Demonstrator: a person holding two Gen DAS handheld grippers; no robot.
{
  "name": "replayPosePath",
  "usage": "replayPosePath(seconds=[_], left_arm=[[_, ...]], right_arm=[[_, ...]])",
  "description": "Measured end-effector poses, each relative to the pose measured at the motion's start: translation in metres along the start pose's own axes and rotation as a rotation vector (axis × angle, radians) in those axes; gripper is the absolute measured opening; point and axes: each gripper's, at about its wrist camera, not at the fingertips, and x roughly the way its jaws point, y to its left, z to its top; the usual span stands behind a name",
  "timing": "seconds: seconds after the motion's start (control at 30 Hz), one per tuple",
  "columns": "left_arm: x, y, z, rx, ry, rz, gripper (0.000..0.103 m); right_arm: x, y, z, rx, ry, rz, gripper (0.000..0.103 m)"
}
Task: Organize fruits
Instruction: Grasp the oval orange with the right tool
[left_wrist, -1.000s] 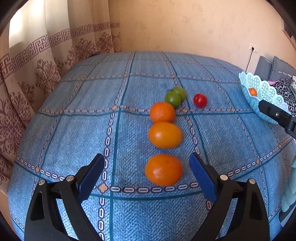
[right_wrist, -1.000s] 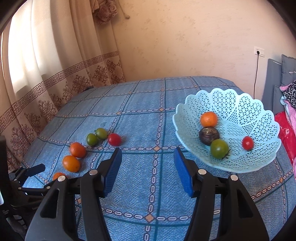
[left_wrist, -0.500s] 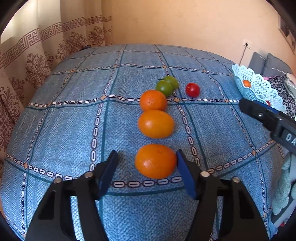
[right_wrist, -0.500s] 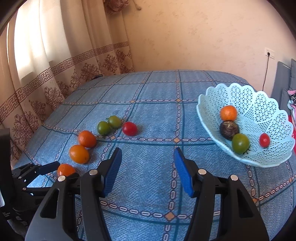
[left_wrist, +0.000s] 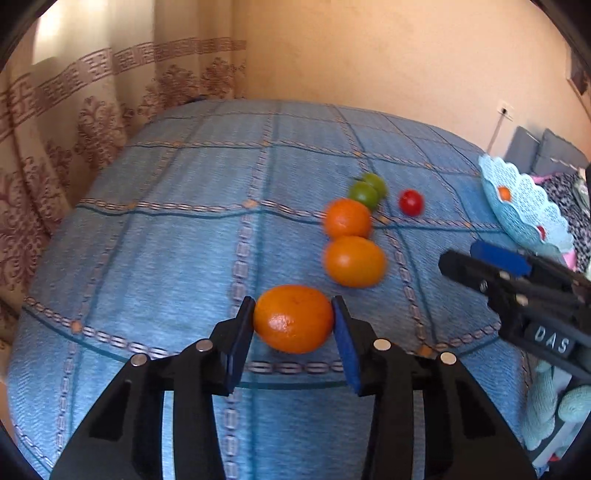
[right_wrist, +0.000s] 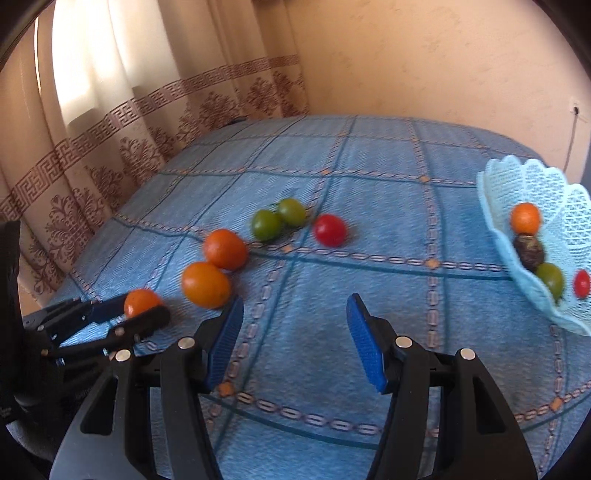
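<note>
The nearest orange (left_wrist: 293, 319) is lying on the blue patterned bedspread (left_wrist: 177, 236), and my left gripper (left_wrist: 293, 325) has just been closing on it; both blue pads are now pressing its sides. Just beyond it, two more oranges (left_wrist: 354, 260) are touching each other, then two green fruits (left_wrist: 364, 194) and a red one (left_wrist: 410, 202). I am holding my right gripper (right_wrist: 295, 334) half spread over bare cloth, gripping nothing. The lacy basket (right_wrist: 569, 229) is sitting at the right, holding four fruits.
</note>
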Motion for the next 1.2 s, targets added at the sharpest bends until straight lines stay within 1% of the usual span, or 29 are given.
replayPosePath(seconds=[0.1, 0.37, 0.7, 0.93, 0.97, 1.03, 1.1, 1.2], left_arm=[[-0.003, 0.016, 0.004, -0.029, -0.017, 0.032, 0.042], [-0.006, 0.037, 0.007, -0.064, -0.042, 0.087, 0.042], [0.0, 0.046, 0.007, -0.092, -0.033, 0.097, 0.042], [0.002, 0.048, 0.008, -0.095, -0.028, 0.1, 0.042], [0.002, 0.047, 0.007, -0.095, -0.027, 0.1, 0.042], [0.003, 0.047, 0.007, -0.094, -0.025, 0.103, 0.042], [0.003, 0.048, 0.008, -0.094, -0.024, 0.103, 0.042], [0.004, 0.048, 0.008, -0.092, -0.023, 0.105, 0.042]], right_arm=[[0.011, 0.011, 0.004, -0.004, 0.029, 0.047, 0.06], [0.036, 0.041, 0.012, -0.056, 0.072, 0.083, 0.06], [0.059, 0.054, 0.016, -0.073, 0.094, 0.076, 0.06], [0.063, 0.058, 0.016, -0.099, 0.087, 0.07, 0.06], [0.064, 0.059, 0.016, -0.105, 0.086, 0.065, 0.058], [0.064, 0.06, 0.015, -0.118, 0.083, 0.052, 0.051], [0.064, 0.062, 0.014, -0.129, 0.083, 0.056, 0.043], [0.063, 0.064, 0.013, -0.144, 0.079, 0.051, 0.043]])
